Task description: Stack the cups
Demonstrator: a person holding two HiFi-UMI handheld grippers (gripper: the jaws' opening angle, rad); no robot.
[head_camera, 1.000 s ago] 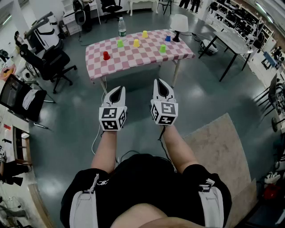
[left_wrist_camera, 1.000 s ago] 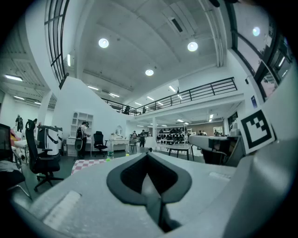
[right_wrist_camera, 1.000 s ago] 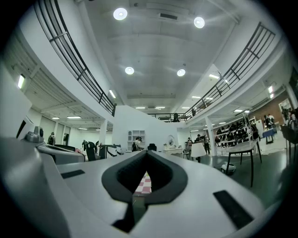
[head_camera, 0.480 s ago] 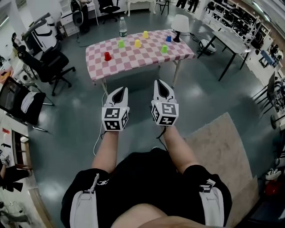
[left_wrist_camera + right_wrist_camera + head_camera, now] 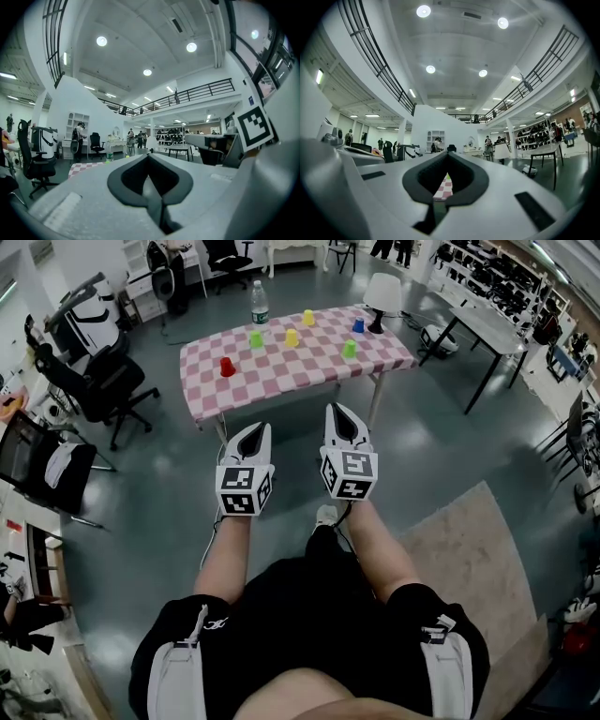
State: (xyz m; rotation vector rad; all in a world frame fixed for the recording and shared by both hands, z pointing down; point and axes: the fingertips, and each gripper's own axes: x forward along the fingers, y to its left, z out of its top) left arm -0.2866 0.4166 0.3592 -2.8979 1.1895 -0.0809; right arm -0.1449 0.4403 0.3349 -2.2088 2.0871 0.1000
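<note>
Checkered table (image 5: 281, 381) carries 6 separate cups (image 5: 291, 337): red cup (image 5: 226, 366) near its left edge, blue cup (image 5: 358, 324) near its far right corner. Left gripper (image 5: 257, 430) and right gripper (image 5: 339, 413) have jaws closed, empty.

Head view steeply down, both gripper views level, all sharing the far checked table (image 5: 281, 371)
</note>
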